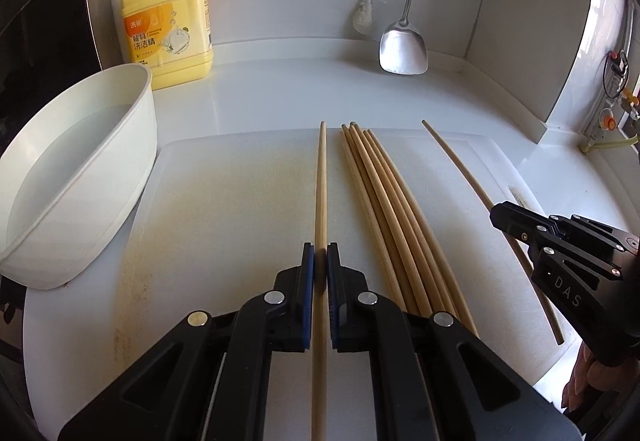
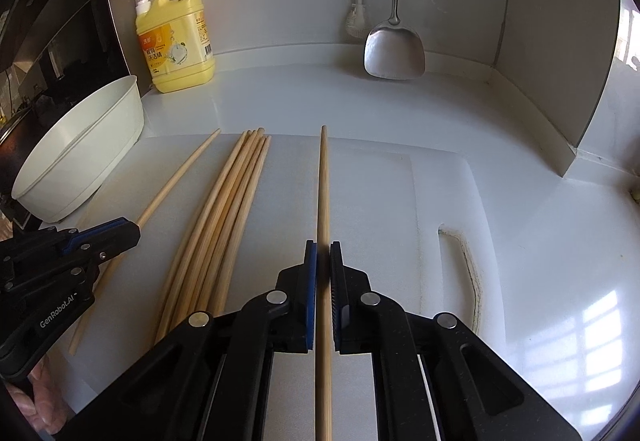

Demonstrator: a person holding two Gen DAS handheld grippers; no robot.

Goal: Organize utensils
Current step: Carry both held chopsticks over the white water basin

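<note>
Left gripper (image 1: pixel 321 255) clamped on one chopstick (image 1: pixel 321 181), near end cut off at bottom; right gripper (image 2: pixel 323 253) clamps another chopstick (image 2: pixel 323 181). Bundle (image 1: pixel 384 201) between; cutting board (image 1: pixel 224 201) bare at left.

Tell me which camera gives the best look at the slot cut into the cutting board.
The right wrist view. There the slot lies open to view along the cutting board's right side, with dark grime along its edge. In the left wrist view only a sliver shows, beside the right tongs.
</note>
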